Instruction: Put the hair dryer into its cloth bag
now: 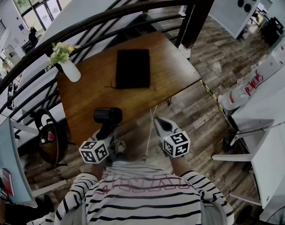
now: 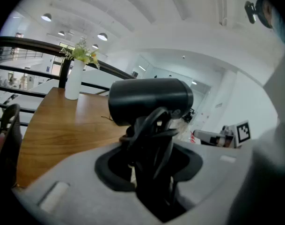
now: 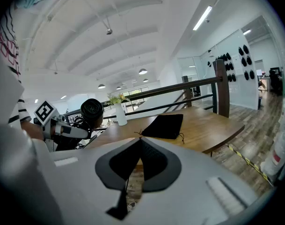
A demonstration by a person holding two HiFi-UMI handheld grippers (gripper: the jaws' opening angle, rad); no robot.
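Note:
A black hair dryer (image 1: 108, 116) is held up over the near edge of the wooden table (image 1: 91, 102). My left gripper (image 1: 104, 131) is shut on its handle, which has the cord wound round it. In the left gripper view the dryer's barrel (image 2: 149, 100) lies crosswise above the left gripper (image 2: 150, 165). The flat black cloth bag (image 1: 133, 68) lies further back on the table, its drawstrings loose; it also shows as the bag (image 3: 163, 125). My right gripper (image 1: 162, 123) hangs off the table's near right corner, shut and empty, also seen as the right gripper (image 3: 140, 142). The dryer (image 3: 91, 110) appears at its left.
A white vase with flowers (image 1: 69, 69) stands at the table's left corner, also seen as the vase (image 2: 73, 81). A dark stair railing (image 1: 109, 15) curves behind the table. A chair (image 1: 47, 137) stands at the left; white furniture (image 1: 268, 125) stands at the right over wood flooring.

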